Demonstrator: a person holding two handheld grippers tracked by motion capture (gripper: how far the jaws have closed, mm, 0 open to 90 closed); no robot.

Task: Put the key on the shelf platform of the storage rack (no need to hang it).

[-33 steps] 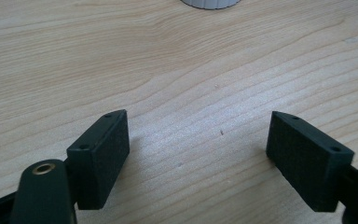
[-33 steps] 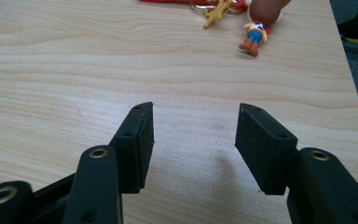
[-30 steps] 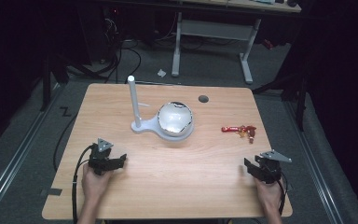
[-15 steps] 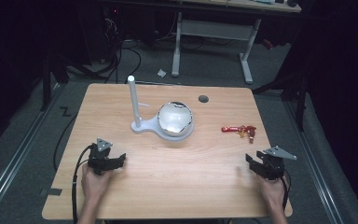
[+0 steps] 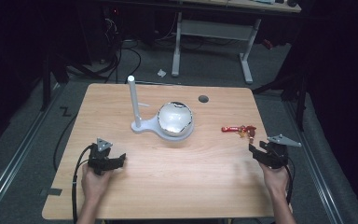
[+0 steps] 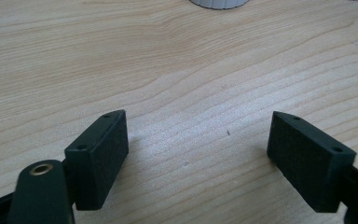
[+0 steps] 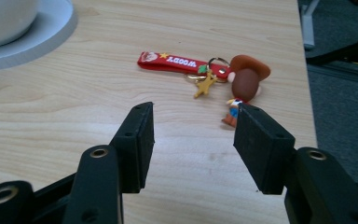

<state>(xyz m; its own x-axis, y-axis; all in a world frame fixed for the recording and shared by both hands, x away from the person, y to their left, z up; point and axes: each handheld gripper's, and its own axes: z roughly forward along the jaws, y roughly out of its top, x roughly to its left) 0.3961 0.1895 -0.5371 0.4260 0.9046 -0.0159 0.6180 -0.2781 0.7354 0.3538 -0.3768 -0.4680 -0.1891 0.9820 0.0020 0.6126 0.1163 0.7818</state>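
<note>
A red keychain [image 5: 238, 129] with a strap, a gold star and a small cowboy figure [image 7: 244, 84] lies on the wooden table [image 5: 177, 186] at the right. My right gripper [image 5: 256, 150] is open just short of it, nothing between its jaws; in the right gripper view [image 7: 193, 128] the figure sits just beyond the right jaw. A white stand with an upright post [image 5: 133, 100] and a white bowl [image 5: 175, 119] stands mid-table. My left gripper [image 5: 120, 159] rests open at the front left, over bare wood [image 6: 198, 126].
A dark round hole [image 5: 203, 99] is in the table near its far edge. The table's right edge [image 7: 307, 93] runs close beside the keychain. The white stand's base [image 7: 32, 37] lies to the far left of the right gripper. Desk legs and cables fill the dark floor behind.
My right gripper has crept slightly forward toward the keychain. The left gripper has stayed put.
</note>
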